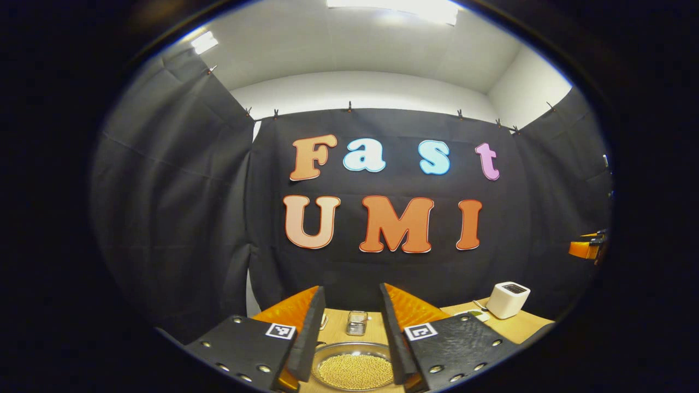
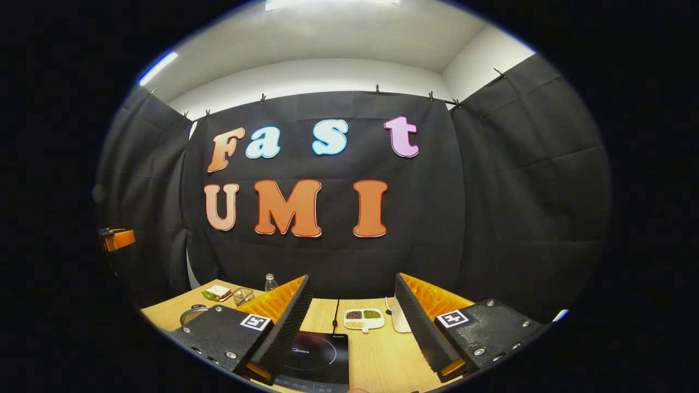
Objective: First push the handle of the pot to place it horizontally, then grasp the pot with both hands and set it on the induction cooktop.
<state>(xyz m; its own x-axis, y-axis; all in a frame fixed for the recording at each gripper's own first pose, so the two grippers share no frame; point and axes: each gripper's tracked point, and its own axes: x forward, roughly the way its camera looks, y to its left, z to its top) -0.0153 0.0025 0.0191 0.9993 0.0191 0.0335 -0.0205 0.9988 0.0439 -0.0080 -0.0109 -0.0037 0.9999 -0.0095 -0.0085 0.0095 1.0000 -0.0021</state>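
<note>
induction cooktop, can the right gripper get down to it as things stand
Probably yes: the cooktop lies on the table just ahead of the open right gripper, with nothing standing on it or between.

Showing between the left gripper [image 1: 352, 333] fingers: silvery pot [image 1: 354, 370] holding pale golden beads; ahead of it, a shiny metal wire basket [image 1: 356, 322]. Sitting right of that gripper: white boxy appliance [image 1: 508, 299] with dark top. Lying under the right gripper [image 2: 354, 322]: glossy black induction cooktop [image 2: 319, 357] bearing a thin pale ring. Resting ahead: white divided dish [image 2: 363, 319] with red-brown, green and beige fillings. Spreading beneath: light wood-grain table [image 2: 377, 360].
</note>
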